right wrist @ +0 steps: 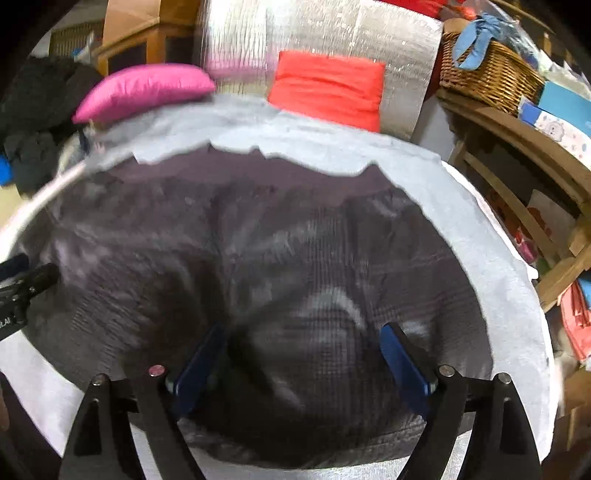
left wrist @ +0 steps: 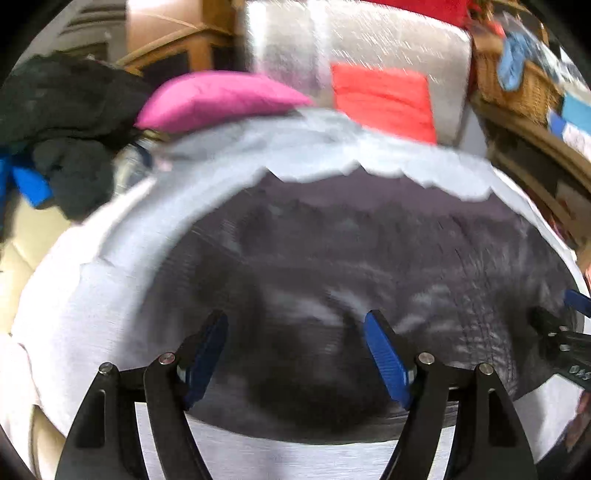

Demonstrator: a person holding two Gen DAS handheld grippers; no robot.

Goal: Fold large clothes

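Note:
A large dark grey checked garment [left wrist: 351, 266] lies spread on a white cloth-covered surface [left wrist: 96, 295]; it also shows in the right wrist view [right wrist: 258, 251]. My left gripper [left wrist: 295, 325] is open, its blue-padded fingers wide apart just above the garment's near part. My right gripper [right wrist: 306, 336] is also open over the garment's near part. The right gripper's tip shows at the right edge of the left wrist view [left wrist: 554, 332]. The left gripper's tip shows at the left edge of the right wrist view [right wrist: 29, 284]. Both views are motion-blurred.
A pink cushion [left wrist: 218, 99] and a red cushion [left wrist: 384, 99] lie at the far edge against a silver padded backrest [right wrist: 332, 33]. Dark clothes [left wrist: 55, 110] are piled at the far left. A wicker basket [right wrist: 491, 77] on wooden shelving [right wrist: 524, 147] stands at the right.

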